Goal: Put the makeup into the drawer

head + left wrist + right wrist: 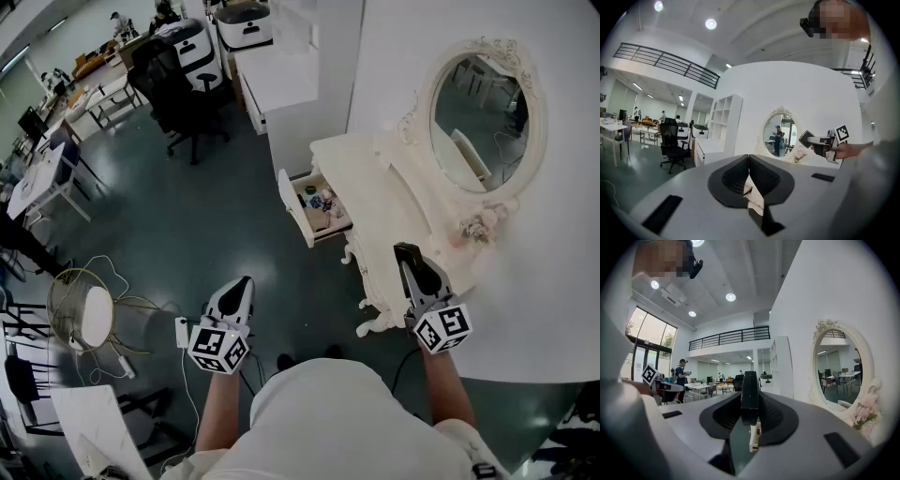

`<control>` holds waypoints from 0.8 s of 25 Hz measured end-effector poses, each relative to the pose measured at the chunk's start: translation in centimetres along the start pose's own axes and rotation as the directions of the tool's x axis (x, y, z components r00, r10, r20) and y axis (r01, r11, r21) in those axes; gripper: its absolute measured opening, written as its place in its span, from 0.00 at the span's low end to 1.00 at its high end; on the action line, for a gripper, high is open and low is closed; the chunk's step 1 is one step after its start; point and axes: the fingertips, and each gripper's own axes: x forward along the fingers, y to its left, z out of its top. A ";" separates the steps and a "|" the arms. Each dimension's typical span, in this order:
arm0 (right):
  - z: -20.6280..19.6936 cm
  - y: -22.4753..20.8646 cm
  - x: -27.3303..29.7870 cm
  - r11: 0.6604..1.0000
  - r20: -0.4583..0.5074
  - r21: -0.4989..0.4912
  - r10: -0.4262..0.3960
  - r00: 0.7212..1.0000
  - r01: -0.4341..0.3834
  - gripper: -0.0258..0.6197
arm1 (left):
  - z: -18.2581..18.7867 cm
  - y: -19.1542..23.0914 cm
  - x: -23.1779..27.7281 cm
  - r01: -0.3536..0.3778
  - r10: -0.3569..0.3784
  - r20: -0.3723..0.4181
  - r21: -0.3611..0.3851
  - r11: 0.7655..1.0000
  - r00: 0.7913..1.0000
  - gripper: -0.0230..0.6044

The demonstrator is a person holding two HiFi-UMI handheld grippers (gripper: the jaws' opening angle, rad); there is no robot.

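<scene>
I've a black makeup case in my right claw, and the drawer is open.
My right claw (410, 255) clamps the flat black makeup case (750, 397) edge-on, by the white counter's (375, 178) near end at lower right. My left claw (246, 283), lower left, is closed and empty. The drawer (292, 206) stands pulled out mid-frame, with small items inside.

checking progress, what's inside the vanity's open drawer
A few small items lie in the drawer, too small to identify. The tabletop covers its inner part.
</scene>
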 end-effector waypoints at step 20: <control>-0.3 -3.0 0.3 0.998 0.017 0.034 0.045 0.999 -0.045 0.21 | -0.4 -1.7 1.7 -0.037 0.037 -0.004 -0.001 0.999 0.999 0.06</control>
